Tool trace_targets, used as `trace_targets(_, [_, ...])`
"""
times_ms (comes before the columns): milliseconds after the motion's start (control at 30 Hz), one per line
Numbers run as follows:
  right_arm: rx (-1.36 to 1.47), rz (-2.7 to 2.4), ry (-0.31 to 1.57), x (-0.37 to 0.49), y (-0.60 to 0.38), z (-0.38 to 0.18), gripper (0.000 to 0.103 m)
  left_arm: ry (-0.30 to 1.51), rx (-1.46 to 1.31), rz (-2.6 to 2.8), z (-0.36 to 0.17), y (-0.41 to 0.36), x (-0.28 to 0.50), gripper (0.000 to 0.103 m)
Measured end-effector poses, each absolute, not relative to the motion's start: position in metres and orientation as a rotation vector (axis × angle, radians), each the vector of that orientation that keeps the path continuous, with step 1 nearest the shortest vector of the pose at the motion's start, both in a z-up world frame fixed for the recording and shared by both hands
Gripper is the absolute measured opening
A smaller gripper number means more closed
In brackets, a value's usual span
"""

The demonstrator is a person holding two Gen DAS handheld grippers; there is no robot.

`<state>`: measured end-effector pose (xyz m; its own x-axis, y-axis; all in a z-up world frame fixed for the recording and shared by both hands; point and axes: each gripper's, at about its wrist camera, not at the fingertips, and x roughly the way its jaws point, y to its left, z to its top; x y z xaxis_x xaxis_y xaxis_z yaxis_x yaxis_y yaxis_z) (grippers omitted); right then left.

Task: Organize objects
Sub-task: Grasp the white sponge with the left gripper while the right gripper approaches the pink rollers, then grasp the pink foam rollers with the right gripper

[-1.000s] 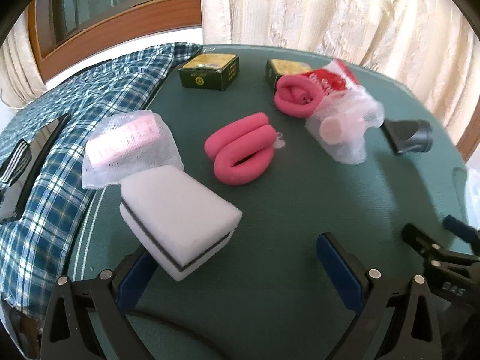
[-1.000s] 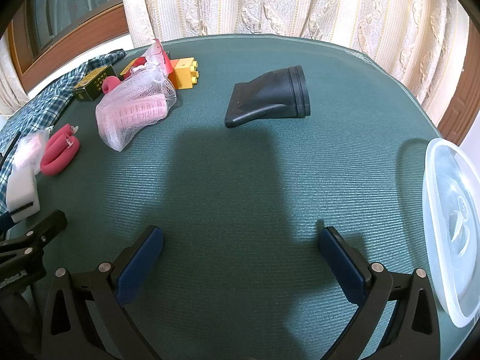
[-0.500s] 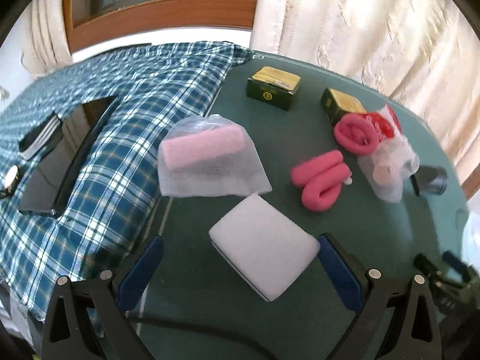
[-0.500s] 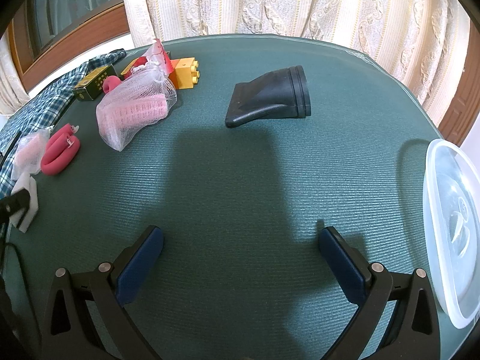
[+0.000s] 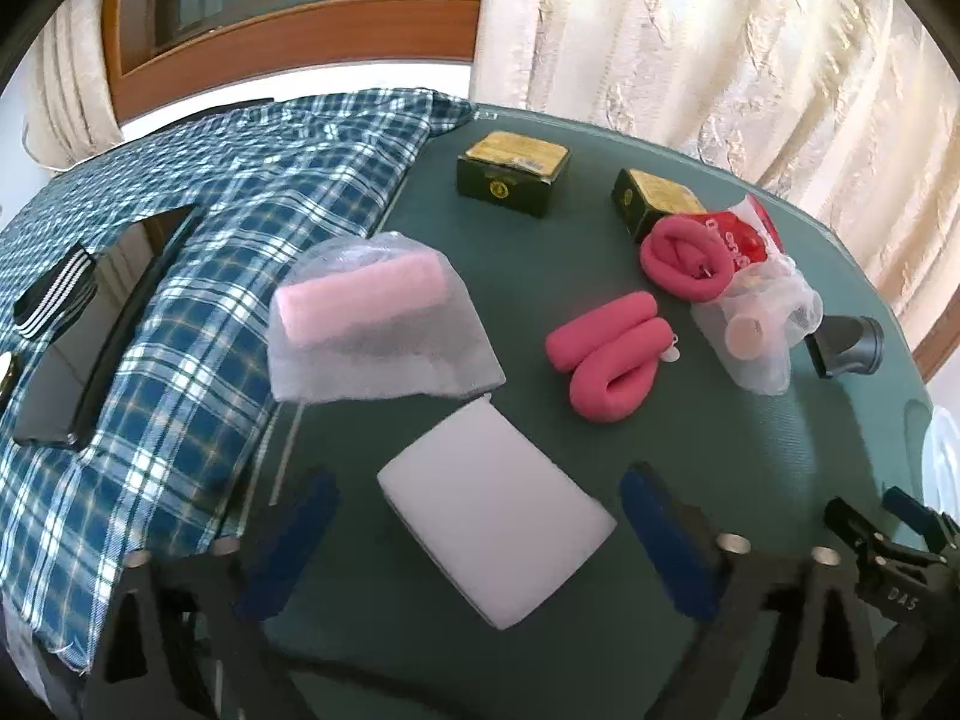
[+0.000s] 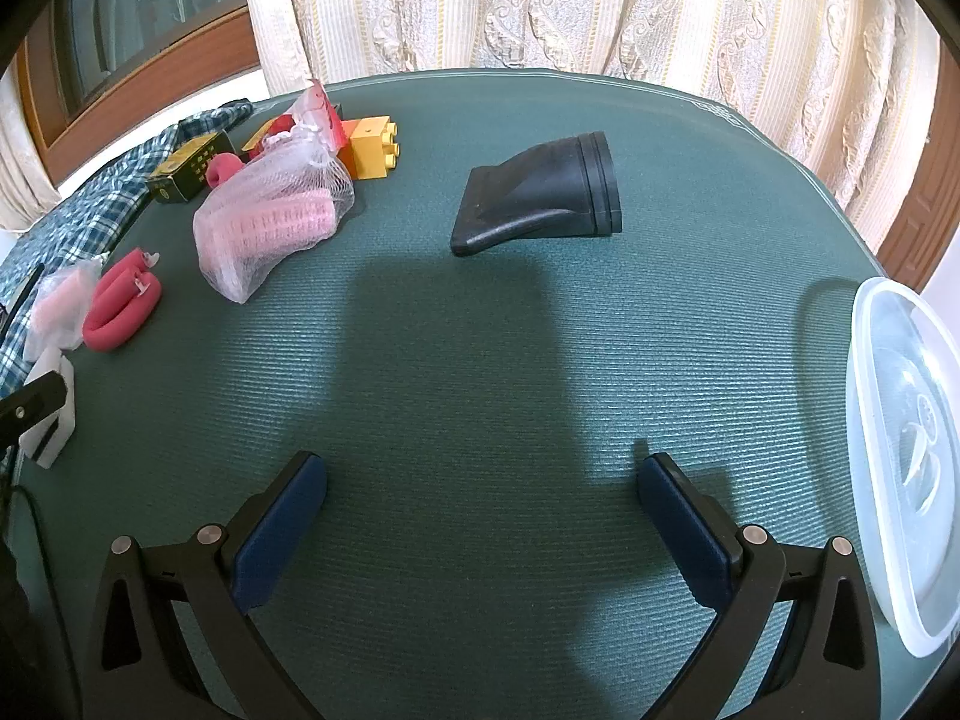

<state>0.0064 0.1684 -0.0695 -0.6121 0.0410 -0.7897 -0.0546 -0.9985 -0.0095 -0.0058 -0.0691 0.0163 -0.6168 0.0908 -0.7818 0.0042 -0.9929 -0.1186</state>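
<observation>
Between the spread fingers of the left gripper (image 5: 480, 516) lies the white sponge (image 5: 495, 516), seemingly ungrasped; next it needs closing squarely on its sides. The right gripper (image 6: 480, 516) hangs open, well short of the black nozzle (image 6: 540, 195)

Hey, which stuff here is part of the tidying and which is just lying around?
Job: white sponge, pink foam rollers, mesh bag of curlers, black nozzle, yellow block.
Lying about: plaid cloth, curtain.
</observation>
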Motion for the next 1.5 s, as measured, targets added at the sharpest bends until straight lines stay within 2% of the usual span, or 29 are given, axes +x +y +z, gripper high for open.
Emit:
trace_targets(33, [-1.359,2.774,0.024,0.008,0.165,-0.07,0.103,-0.172,-1.364,2.767,0.015,-0.069,-0.006,0.079])
trace_targets(67, [-1.361,2.776,0.027,0.007,0.164,-0.068,0.103,-0.172,-1.364,2.766,0.014,-0.07,-0.006,0.079])
trace_targets(133, [-1.371,2.779,0.038,0.008,0.161,-0.065,0.103,-0.181,-1.341,2.756,0.016,-0.07,-0.005,0.072])
trace_targets(233, [-1.392,2.836,0.125,0.007,0.162,-0.057,0.102,-0.18,-1.322,2.75,0.017,-0.07,0.0,0.07])
trace_targets(333, [-1.446,2.933,0.19,0.002,0.148,-0.05,0.095,-0.178,-1.292,2.756,0.021,-0.072,0.006,0.07])
trace_targets(467, [-1.508,3.04,0.181,-0.009,0.116,-0.045,0.094,-0.154,-1.265,2.774,0.026,-0.075,0.013,0.07])
trace_targets(1000, [-1.572,3.251,-0.09,-0.068,0.016,-0.05,0.092,-0.2,-1.291,2.799,0.026,-0.093,0.024,0.07])
trace_targets(1500, [-1.568,3.268,-0.116,-0.083,-0.003,-0.052,0.092,-0.205,-1.33,2.8,0.02,-0.09,0.022,0.07])
